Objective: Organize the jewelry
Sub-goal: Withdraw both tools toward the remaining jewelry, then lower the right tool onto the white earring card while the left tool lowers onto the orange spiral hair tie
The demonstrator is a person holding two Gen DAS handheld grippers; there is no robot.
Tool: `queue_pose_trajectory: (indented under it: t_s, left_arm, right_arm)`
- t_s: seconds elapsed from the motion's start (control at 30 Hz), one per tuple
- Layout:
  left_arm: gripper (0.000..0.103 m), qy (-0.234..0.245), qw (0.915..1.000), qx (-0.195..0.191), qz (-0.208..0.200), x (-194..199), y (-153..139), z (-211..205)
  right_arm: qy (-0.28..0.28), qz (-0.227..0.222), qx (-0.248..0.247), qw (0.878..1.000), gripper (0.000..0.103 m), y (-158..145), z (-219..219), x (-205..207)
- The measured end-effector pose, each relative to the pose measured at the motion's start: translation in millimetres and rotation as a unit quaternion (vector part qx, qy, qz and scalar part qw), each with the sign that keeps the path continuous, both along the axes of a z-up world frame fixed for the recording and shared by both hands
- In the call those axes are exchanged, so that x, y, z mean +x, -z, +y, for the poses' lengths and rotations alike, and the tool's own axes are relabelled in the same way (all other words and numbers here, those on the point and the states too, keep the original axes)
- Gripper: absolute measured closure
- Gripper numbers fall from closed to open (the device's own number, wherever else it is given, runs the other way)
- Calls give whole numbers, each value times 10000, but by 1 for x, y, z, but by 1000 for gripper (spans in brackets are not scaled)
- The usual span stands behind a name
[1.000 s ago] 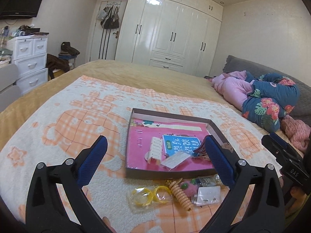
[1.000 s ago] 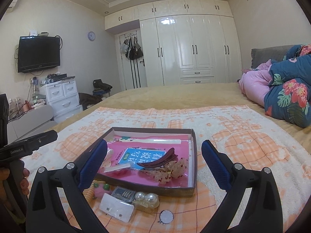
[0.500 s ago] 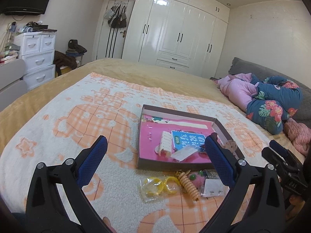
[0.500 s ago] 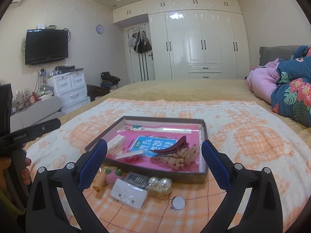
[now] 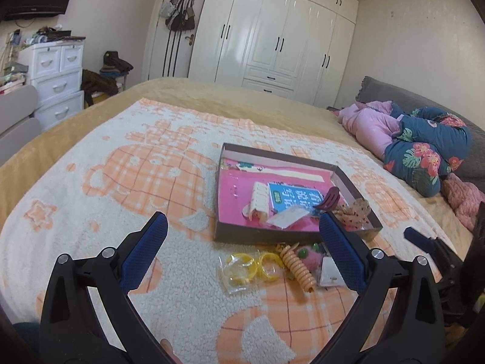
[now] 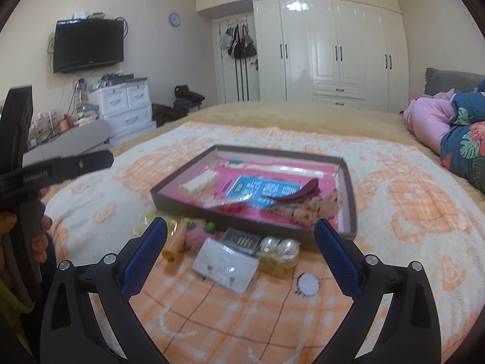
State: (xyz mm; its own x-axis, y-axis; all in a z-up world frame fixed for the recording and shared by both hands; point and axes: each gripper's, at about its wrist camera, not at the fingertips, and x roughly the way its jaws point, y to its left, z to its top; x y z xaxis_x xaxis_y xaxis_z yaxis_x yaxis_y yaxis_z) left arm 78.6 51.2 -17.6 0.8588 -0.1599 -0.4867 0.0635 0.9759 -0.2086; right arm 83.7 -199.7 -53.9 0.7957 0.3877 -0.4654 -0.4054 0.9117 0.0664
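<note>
Pulling back is the main change: over the last second both your views widened, the shallow box (image 5: 295, 233) shrank and slid right in the left wrist view, and more of the orange-and-white blanket (image 5: 121, 182) shows. Nothing on the bed shifted and nothing was picked up. My read: you're still lining up, and the sorting step hasn't started.

Largest first: the box sits mid-blanket with its pink liner. Inside are a cream hair comb (image 5: 259, 201), a dark red hair clip (image 6: 300, 192) and a pale beaded piece (image 6: 312, 207) at the right corner.

The loose jewelry lies on the blanket just in front of the box's near wall:
- yellow bangles in a clear bag (image 5: 245, 268)
- orange spiral hair tie (image 5: 298, 268)
- pink pom-pom tie with green beads (image 6: 198, 230)
- white earring card (image 6: 225, 264)
- pearl pair (image 6: 279, 248)

These probably go into the box next.

Your left gripper (image 5: 242, 251) hovers low over the blanket, aimed at the bangles, jaws wide apart and empty. Your right gripper (image 6: 241, 254) hovers over the earring card and pearls, jaws also wide apart and empty. That view is motion-blurred.
</note>
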Motion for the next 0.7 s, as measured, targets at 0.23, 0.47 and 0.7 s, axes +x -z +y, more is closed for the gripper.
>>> queue_pose_trajectory:
  t_s: [0.23, 0.47, 0.7]
  left_arm:
    - [11, 100, 9990, 36, 431, 7, 15, -4]
    - [12, 445, 9960, -43, 771, 15, 30, -13]
    - [38, 854, 9909, -90, 1040, 21, 44, -29]
  right_arm:
    - [48, 335, -155, 9993, 8, 22, 5, 7]
    - [32, 859, -105, 9962, 17, 40, 3, 19]
    - [-157, 1281, -41, 9916, 31, 56, 5, 29]
